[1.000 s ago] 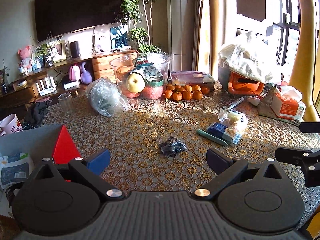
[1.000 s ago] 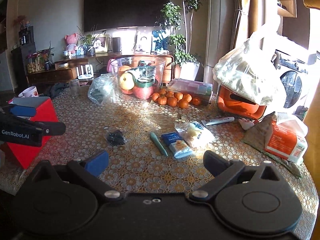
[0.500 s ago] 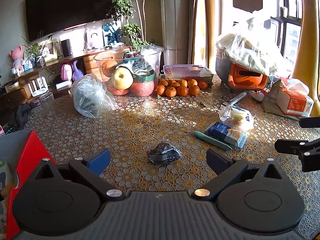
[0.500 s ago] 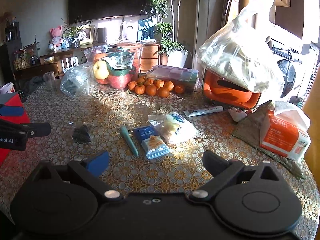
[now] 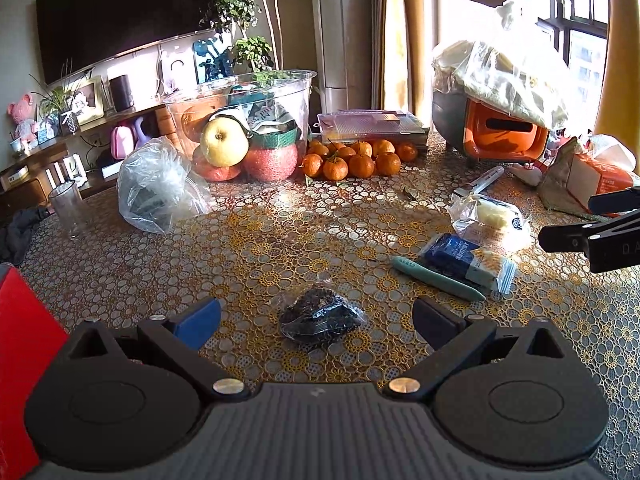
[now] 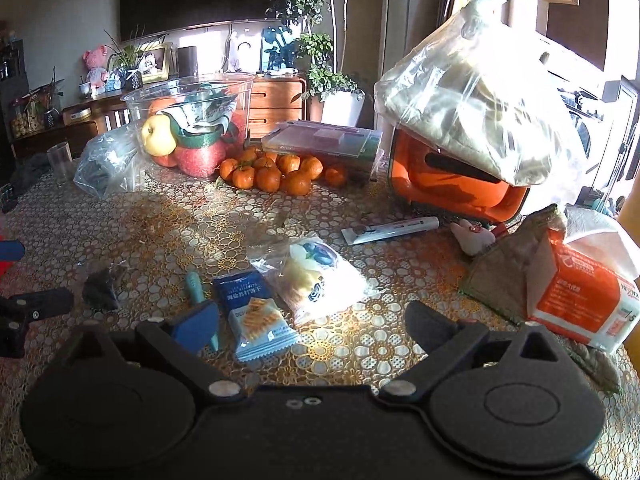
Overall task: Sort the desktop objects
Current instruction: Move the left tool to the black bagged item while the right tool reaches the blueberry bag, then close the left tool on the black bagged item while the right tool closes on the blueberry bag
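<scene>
Both grippers have advanced toward the dark packet [image 5: 320, 316]. Left gripper [image 5: 316, 316] brackets it, jaws released. Right gripper [image 6: 312, 320], released, faces the cracker packet [image 6: 256, 316] right of it.

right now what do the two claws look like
Both match: a black ribbed body with two round discs, silver pivot screws, and two angled black arms. On each, one finger pad is blue, the other black: left claw, right claw. No cables or sleeves show.

Harsh window sun, glare right; fisheye-warped edges.
</scene>
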`<state>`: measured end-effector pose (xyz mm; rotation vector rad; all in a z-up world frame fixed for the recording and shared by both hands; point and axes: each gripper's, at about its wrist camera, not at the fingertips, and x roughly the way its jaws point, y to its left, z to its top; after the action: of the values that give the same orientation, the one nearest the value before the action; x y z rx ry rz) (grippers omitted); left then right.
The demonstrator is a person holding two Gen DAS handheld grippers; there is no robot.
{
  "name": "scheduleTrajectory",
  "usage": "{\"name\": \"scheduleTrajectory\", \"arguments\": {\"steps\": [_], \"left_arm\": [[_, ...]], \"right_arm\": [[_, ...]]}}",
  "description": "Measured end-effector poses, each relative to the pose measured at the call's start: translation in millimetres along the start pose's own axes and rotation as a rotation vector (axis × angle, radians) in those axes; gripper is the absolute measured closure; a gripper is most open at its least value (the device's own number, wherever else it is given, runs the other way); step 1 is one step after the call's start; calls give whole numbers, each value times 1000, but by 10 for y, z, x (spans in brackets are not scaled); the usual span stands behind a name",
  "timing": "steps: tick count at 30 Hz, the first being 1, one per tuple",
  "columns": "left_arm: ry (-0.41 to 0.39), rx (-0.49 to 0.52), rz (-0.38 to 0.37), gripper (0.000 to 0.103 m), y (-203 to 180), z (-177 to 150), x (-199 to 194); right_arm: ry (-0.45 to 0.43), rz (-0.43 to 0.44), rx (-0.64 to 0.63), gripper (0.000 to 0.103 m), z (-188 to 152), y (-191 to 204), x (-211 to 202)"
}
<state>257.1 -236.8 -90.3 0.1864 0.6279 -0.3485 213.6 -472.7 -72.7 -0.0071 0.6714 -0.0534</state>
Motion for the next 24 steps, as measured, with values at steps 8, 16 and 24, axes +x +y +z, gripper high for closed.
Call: {"name": "scheduleTrajectory", "arguments": {"steps": [8,16,24], "left_arm": [[21,-3,8,0,-8,-5,250],[31,-9,5,1,-23,-46,434],[38,-18,6,1,-20,-84,570]], "right_arm": [[24,-11,-27,6,92,-120,363],[35,3,-57,7,147,-129,658],[56,21,-63,13,111,-143,885]]}}
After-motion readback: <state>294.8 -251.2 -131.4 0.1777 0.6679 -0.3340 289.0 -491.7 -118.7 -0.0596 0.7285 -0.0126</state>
